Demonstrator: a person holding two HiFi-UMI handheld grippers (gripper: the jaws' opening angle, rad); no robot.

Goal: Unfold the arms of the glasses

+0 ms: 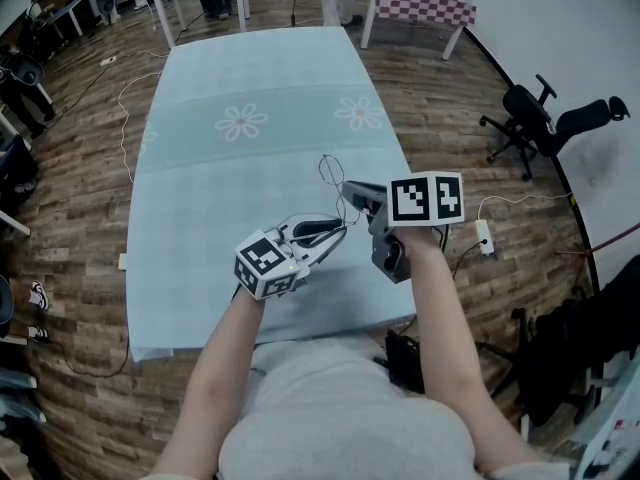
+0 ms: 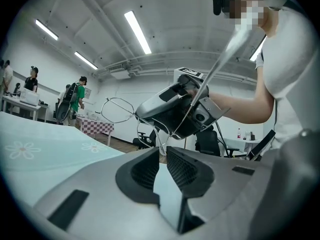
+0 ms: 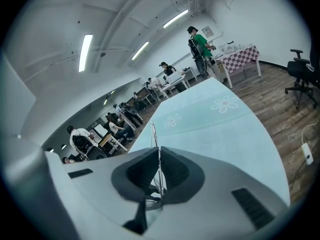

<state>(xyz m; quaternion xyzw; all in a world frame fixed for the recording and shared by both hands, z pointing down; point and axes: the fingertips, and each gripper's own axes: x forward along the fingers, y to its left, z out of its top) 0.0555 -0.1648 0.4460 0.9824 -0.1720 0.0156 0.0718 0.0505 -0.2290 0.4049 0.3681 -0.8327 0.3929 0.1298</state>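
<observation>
The glasses (image 1: 331, 174) are thin, dark and wire-rimmed, and they hang in the air with the rims upright. The right gripper (image 1: 350, 190) pinches the frame. One wire arm reaches down between the closing jaws of the left gripper (image 1: 338, 232).

Bright, even light from ceiling strip lights (image 2: 137, 31); soft shadows, and the fisheye views bend and darken at their edges.

Pale blue tablecloth (image 1: 200, 218) with white flowers, dark-framed glasses (image 1: 331, 175), brown plank floor (image 1: 70, 168)

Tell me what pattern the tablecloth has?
Pale teal cloth with white flowers; the head view shows it best.
</observation>
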